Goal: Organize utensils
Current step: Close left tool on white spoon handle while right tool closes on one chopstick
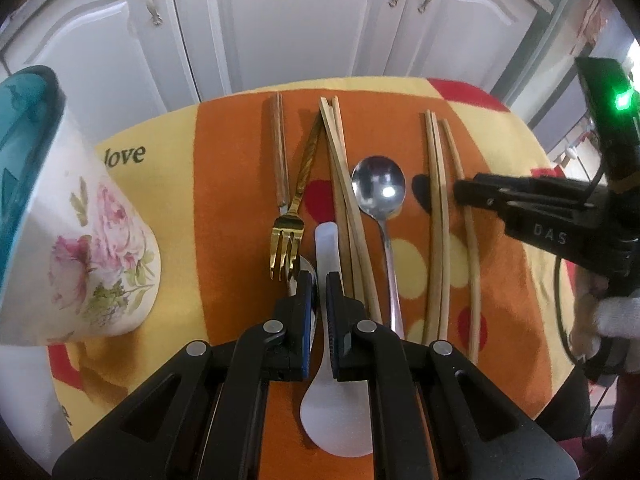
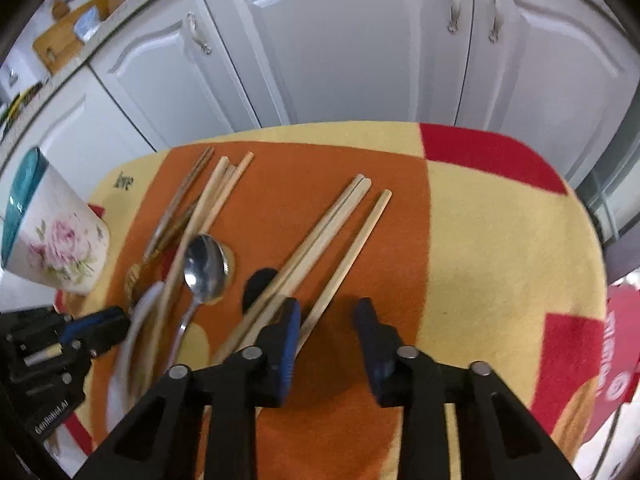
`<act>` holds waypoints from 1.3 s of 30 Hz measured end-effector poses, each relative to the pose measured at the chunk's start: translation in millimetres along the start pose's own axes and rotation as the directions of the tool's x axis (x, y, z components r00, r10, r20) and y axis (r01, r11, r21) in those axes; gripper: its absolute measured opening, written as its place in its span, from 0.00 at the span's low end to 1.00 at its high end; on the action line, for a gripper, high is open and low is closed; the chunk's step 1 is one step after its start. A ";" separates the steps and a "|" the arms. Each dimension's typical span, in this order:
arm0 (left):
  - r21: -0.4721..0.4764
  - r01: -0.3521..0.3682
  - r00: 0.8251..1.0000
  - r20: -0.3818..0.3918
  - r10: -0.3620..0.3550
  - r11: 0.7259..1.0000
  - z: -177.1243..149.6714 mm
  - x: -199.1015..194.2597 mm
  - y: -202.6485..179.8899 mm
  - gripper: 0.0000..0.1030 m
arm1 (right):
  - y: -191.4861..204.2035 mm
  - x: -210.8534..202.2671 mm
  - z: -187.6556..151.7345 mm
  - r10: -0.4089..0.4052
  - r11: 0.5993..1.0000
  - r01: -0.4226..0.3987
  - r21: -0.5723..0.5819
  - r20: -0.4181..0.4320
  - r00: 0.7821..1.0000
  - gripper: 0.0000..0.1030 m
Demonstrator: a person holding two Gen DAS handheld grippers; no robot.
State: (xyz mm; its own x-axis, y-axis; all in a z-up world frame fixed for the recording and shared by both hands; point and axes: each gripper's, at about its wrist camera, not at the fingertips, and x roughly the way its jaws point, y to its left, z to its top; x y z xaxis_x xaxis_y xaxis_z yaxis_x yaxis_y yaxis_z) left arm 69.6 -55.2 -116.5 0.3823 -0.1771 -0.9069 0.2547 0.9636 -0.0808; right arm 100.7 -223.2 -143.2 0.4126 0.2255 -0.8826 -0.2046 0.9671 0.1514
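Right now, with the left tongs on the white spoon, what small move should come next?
Probably lift the white spoon toward the floral cup: the left tongs are shut on its handle, and the cup stands close by on the cloth.

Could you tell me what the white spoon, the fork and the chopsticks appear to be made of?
White spoon: probably plastic or ceramic; matte, slightly translucent white.
Fork: metal with a polished gold finish; it shows bright glints.
Chopsticks: likely bamboo or wood; pale tan, dull, unlacquered look.
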 end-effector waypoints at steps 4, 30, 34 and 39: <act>0.000 0.008 1.000 0.002 -0.008 1.000 5.5 4.1 -0.3 0.05 | -13.2 -4.2 -3.4 -0.050 0.999 0.050 -0.002 0.004 0.999 0.22; -0.003 0.235 0.971 -0.035 -0.235 0.972 -17.7 -30.3 -2.2 0.02 | -2.6 -15.0 -31.9 0.145 0.987 -0.150 -0.054 -0.080 0.986 0.08; -0.001 0.194 0.980 -0.037 -0.194 0.981 -13.9 -30.7 -1.0 0.03 | -5.2 -16.0 -35.1 0.159 0.986 -0.162 -0.026 -0.086 0.983 0.08; -0.017 0.176 0.982 -0.060 -0.177 0.984 -11.2 -18.7 -0.9 0.34 | -9.9 -12.4 -24.0 0.159 0.987 -0.157 0.029 -0.081 0.984 0.13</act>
State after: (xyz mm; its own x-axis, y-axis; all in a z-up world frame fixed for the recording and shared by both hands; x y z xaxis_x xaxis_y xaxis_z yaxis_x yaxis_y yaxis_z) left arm 52.3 -50.5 -104.1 0.2770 -0.3326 -0.9015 0.3029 0.9206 -0.2466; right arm 76.3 -238.4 -144.5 0.3012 0.3663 -0.8804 -0.2414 0.9225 0.3012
